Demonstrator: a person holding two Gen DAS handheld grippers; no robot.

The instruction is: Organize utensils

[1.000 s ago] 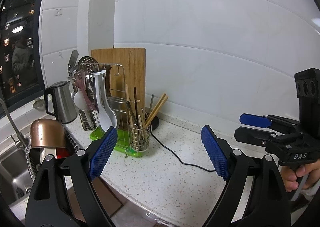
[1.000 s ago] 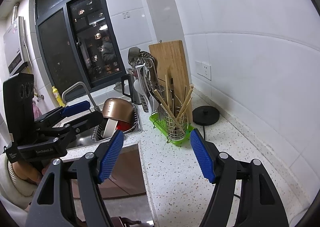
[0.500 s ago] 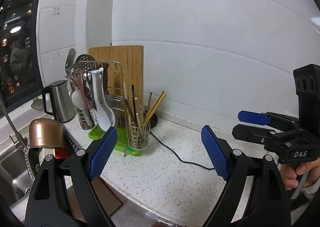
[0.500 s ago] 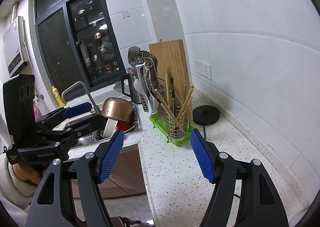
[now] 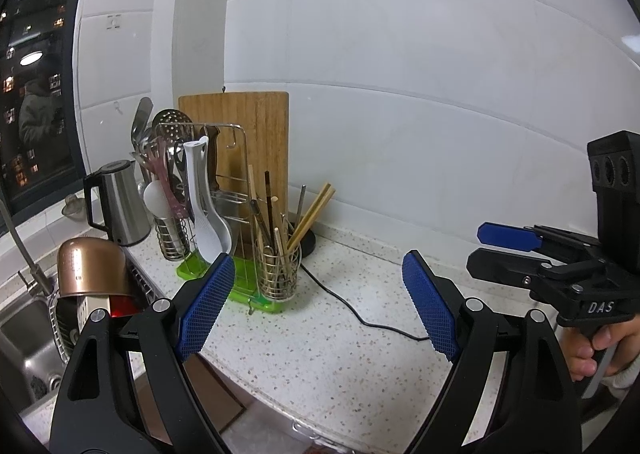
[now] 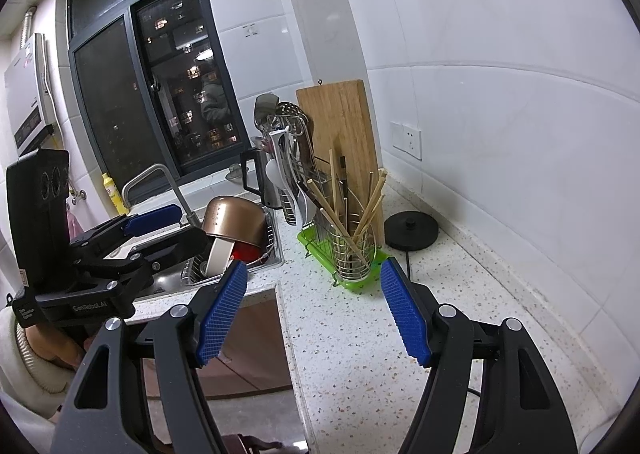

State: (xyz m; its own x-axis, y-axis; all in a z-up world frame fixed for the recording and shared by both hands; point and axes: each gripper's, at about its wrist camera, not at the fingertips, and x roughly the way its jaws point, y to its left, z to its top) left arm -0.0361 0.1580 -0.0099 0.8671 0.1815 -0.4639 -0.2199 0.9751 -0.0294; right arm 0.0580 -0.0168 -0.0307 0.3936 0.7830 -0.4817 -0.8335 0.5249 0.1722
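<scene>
Hovering off the counter edge: left gripper (image 5: 318,304) and right gripper (image 6: 314,308) both with jaws wide, holding nothing. Chopsticks (image 5: 310,210) stand in the wire utensil basket (image 5: 278,274) on the green rack (image 5: 240,274), at 11 o'clock in the left view. This fits either approach or retreat; which one can't be judged.

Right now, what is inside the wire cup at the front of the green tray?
The wire cup holds chopsticks and some thin dark sticks, leaning outward. Their lower ends are hard to tell apart behind the wires.
</scene>
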